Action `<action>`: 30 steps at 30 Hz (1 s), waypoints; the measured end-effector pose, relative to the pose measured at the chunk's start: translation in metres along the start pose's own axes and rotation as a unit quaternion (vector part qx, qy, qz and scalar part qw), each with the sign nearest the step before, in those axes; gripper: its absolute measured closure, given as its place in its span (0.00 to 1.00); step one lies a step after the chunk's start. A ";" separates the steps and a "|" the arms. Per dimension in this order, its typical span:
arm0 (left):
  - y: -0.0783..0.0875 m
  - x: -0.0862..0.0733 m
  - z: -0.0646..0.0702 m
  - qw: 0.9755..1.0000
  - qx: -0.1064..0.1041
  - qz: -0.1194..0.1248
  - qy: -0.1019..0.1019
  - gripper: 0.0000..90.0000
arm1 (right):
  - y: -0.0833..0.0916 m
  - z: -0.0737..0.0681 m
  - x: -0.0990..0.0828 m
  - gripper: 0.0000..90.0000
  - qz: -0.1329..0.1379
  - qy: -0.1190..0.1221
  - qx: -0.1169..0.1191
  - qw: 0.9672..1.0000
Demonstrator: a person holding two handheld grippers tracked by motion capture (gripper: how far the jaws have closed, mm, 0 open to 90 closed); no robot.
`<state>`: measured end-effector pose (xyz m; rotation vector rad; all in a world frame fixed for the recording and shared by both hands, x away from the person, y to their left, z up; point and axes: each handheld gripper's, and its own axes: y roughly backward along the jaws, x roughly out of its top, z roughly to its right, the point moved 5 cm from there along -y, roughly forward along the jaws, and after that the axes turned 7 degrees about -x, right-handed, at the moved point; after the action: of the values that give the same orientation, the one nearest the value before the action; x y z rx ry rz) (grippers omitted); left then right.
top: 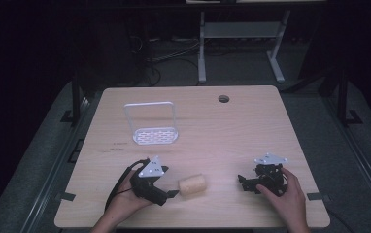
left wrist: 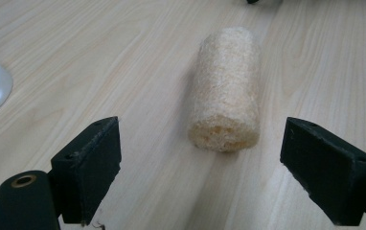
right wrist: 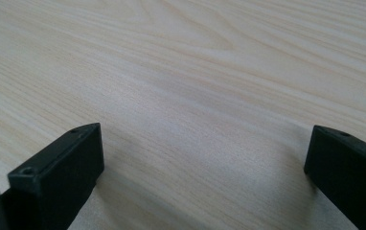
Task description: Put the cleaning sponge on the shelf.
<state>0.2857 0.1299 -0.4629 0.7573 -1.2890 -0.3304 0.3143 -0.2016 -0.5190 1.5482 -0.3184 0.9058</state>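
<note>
Loofah (top: 193,186) between grippers; rack (top: 153,124) behind.

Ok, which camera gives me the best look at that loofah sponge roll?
The left gripper view: the sponge lies close up between the open fingers, its fibrous end facing the camera. The high view shows it small, beside the left gripper.

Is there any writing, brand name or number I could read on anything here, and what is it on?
None can be read.
Faint dark marks on the table left of the white rack at: too small and blurred to read.
The loofah roll, the rack and each hand-held gripper carry no lettering that I can see.
</note>
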 end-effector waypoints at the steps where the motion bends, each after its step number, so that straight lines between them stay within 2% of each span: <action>1: 0.000 0.000 0.000 1.000 0.000 0.000 0.000 0.15 | 0.000 0.000 0.000 0.00 0.000 0.000 0.000 1.000; 13: -0.008 0.015 0.000 1.000 -0.008 0.004 -0.013 0.15 | 0.000 0.000 0.000 0.00 0.000 0.000 0.000 1.000; 19: -0.015 0.022 0.000 1.000 -0.011 0.010 -0.012 0.15 | 0.000 0.000 0.000 0.00 0.000 0.000 0.000 1.000; 22: -0.019 0.023 0.001 1.000 -0.019 0.005 -0.013 0.15 | 0.000 0.000 0.000 0.00 0.000 0.000 0.000 1.000; 30: -0.028 0.028 0.002 1.000 -0.025 0.005 -0.015 0.15 | 0.000 0.000 0.000 0.00 0.000 0.000 0.000 1.000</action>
<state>0.2964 0.0918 -0.4611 0.7059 -1.3076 -0.3655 0.3142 -0.2017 -0.5190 1.5478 -0.3176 0.9064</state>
